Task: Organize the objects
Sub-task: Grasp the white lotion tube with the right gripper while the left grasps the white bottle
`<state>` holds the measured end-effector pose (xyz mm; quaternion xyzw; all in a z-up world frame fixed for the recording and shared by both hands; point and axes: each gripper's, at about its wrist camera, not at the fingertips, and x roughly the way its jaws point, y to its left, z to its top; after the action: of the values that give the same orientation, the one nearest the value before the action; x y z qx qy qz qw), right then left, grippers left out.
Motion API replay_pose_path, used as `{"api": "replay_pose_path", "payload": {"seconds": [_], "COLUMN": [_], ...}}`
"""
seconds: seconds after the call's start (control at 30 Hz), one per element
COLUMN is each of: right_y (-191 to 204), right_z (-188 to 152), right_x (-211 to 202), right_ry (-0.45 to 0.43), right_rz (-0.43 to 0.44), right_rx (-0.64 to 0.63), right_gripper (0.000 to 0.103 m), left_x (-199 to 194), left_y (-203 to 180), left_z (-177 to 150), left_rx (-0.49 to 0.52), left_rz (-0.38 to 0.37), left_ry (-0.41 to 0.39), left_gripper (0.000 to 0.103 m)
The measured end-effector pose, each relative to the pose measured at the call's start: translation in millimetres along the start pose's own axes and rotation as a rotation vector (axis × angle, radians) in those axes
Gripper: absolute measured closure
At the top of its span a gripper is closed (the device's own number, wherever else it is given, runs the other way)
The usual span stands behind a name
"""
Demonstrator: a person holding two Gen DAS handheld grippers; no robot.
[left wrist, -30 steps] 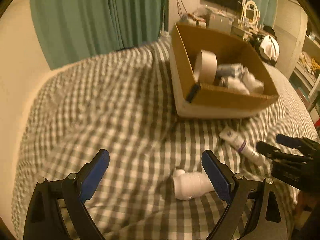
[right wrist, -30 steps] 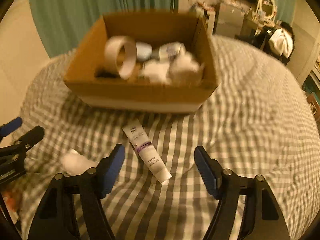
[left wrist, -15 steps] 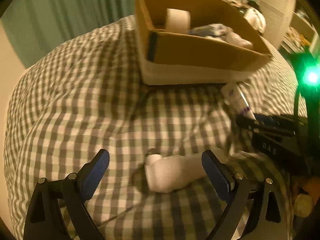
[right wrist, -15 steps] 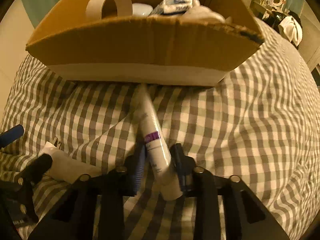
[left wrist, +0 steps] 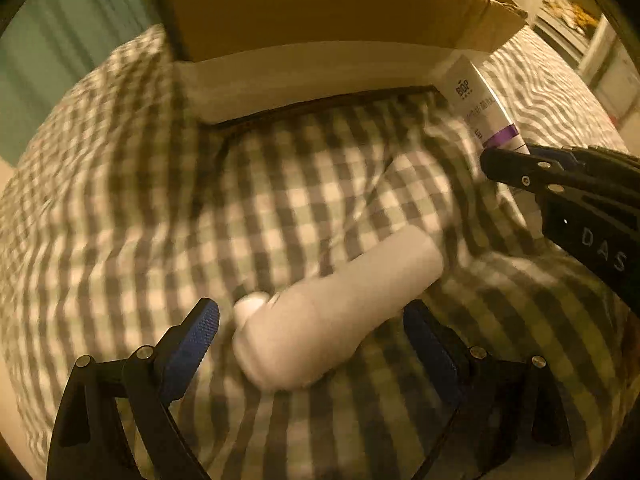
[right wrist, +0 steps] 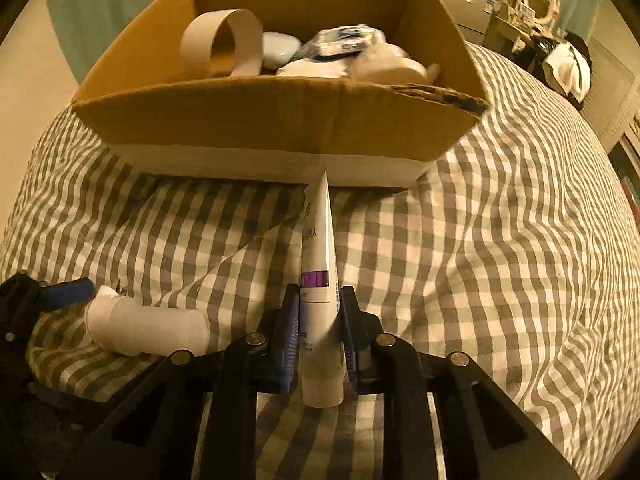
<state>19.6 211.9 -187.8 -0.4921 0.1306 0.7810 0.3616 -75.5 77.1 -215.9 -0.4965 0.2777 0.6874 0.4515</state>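
The checked bed [right wrist: 500,248] carries a cardboard box [right wrist: 280,120] already holding a tape roll and other items; just before it, the right tongs [right wrist: 319,312] are clamped on a white tube [right wrist: 318,240] whose crimped end nearly touches the box wall; lift clear of that wall before tipping it in; the left tongs [left wrist: 312,338] stand apart around a white bottle [left wrist: 336,312]; centre, then close gently.
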Motion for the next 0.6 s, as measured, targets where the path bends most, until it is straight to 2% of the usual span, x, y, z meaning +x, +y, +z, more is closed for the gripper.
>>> {"api": "replay_pose_path", "payload": {"seconds": [0.1,0.2,0.27,0.33,0.37,0.47,0.5,0.6], "right_y": [-9,-11,-12,-9,-9,-11,-11,-14], "right_z": [-3,-4,-4,-1,-1,2,3,4], "right_x": [-1,-1,0,3,3,5,3,-8], "right_ry": [0.002,0.006,0.007,0.007,0.006,0.003,0.001,-0.024], "right_rz": [0.016,0.023,0.021,0.021,0.021,0.025,0.026,0.028], "right_rx": [0.037,0.044,0.042,0.04,0.041,0.045,0.046,0.05], "right_gripper": [0.084,0.084,0.084,0.084,0.084,0.084,0.084,0.084], "left_x": [7,13,12,8,5,-1,-4,-15], "left_y": [-3,-8,-11,-14,-14,-14,-14,-11], "left_z": [10,16,18,16,15,13,12,10], "left_rx": [0.018,0.043,0.06,0.071,0.072,0.07,0.042,0.032], "left_rz": [-0.032,-0.033,-0.032,-0.043,-0.051,-0.055,-0.049,-0.034], "left_ry": [0.004,-0.006,-0.019,-0.034,-0.041,-0.055,-0.059,-0.078], "left_gripper": [0.007,0.008,0.019,0.04,0.046,0.054,0.062,0.066]}}
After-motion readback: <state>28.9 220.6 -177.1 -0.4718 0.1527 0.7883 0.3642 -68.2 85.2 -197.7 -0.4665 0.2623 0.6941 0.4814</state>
